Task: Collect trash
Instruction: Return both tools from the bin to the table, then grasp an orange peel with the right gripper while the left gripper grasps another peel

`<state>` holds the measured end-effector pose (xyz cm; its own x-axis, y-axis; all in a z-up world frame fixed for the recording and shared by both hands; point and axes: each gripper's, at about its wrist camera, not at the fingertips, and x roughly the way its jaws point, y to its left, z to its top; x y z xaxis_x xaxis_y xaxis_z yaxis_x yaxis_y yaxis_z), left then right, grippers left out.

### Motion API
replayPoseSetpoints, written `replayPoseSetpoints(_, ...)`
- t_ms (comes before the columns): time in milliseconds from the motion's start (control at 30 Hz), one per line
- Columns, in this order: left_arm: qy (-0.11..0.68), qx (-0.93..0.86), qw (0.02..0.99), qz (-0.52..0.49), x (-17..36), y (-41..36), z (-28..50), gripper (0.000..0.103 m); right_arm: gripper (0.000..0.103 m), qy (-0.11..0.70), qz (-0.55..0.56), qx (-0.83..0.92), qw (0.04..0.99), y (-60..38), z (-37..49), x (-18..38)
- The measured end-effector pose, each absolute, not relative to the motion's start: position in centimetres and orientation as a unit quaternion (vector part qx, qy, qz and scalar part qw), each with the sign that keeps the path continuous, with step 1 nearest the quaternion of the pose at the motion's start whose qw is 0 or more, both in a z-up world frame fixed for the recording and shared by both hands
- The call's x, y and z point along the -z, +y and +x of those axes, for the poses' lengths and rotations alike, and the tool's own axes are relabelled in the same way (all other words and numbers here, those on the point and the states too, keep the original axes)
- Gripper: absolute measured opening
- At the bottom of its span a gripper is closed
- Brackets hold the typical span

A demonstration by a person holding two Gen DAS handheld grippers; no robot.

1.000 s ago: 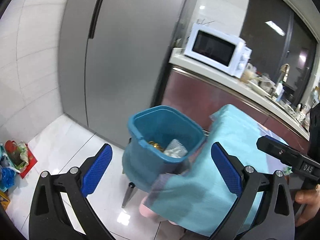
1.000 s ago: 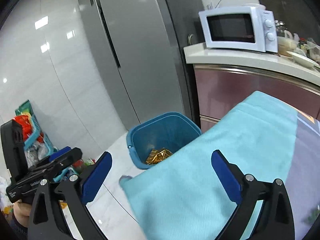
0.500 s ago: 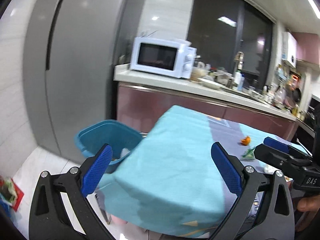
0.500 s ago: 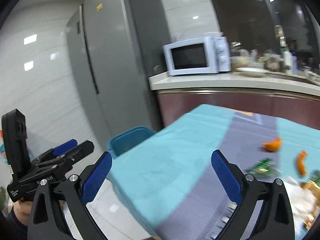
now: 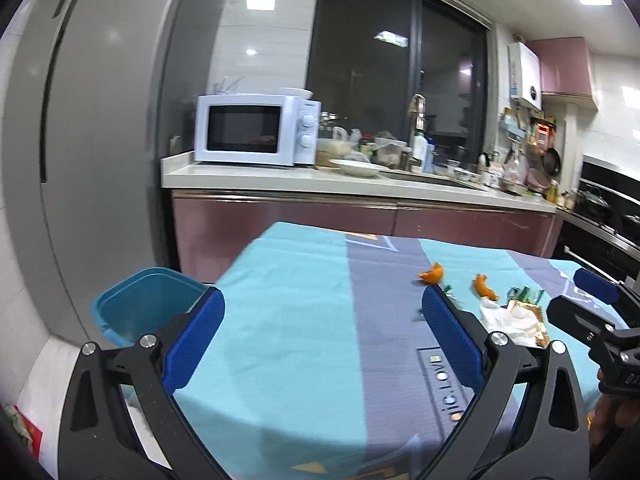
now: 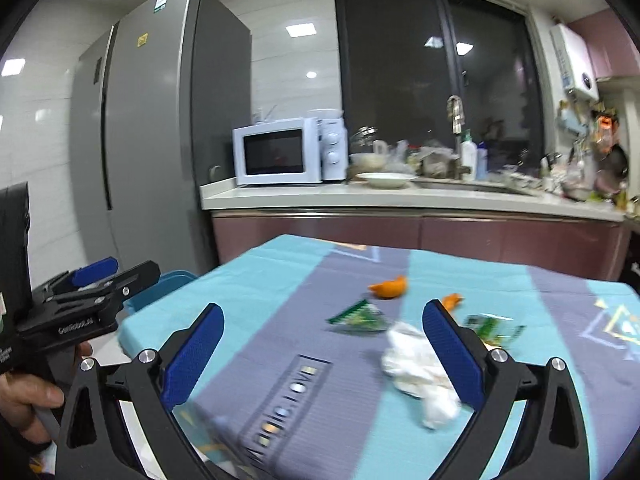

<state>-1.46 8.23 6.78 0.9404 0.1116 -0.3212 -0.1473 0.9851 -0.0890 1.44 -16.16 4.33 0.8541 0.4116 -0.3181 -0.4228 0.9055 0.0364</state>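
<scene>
Trash lies on a table with a teal and grey cloth: a crumpled white tissue, two orange peels and two green wrappers. The left wrist view shows the peels, the tissue and a gold wrapper. The blue trash bin stands on the floor left of the table. My left gripper is open and empty above the table's near left corner. My right gripper is open and empty, just short of the tissue.
A grey fridge stands at the left. A counter behind the table carries a white microwave, dishes and bottles. Coloured packages lie on the floor at lower left.
Both grippers have swung up and right, from the trash bin to the tabletop. The trash on the cloth has come into view. Both stay open and empty.
</scene>
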Motion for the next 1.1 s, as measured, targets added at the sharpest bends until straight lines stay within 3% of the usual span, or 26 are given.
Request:
replayPoseSetpoints(267, 0.180, -0.022, 0.983, -0.033, -6.3, 4.9, 2.5, 0.097, 0.096, 0.179, -0.002, -0.153, 0.972, -20.3, 2.9, -3.4)
replayPoseSetpoints(700, 0.218, 0.049, 0.975, 0.002, -7.0, 0.8, 15.0, 0.097, 0.096, 0.260, 0.021, -0.120, 0.958, -23.7, 12.5, -2.5)
replayPoseSetpoints(933, 0.250, 0.098, 0.963, 0.007, -7.3, -1.9, 23.7, 0.097, 0.088, 0.306, 0.000, -0.138, 0.942, -23.2, 18.6, -2.5)
replayPoseSetpoints(1100, 0.302, 0.117, 0.946, -0.001, -5.9, -2.9, 29.5, 0.097, 0.072, 0.355, -0.018, -0.163, 0.920, -21.9, 22.5, -1.3)
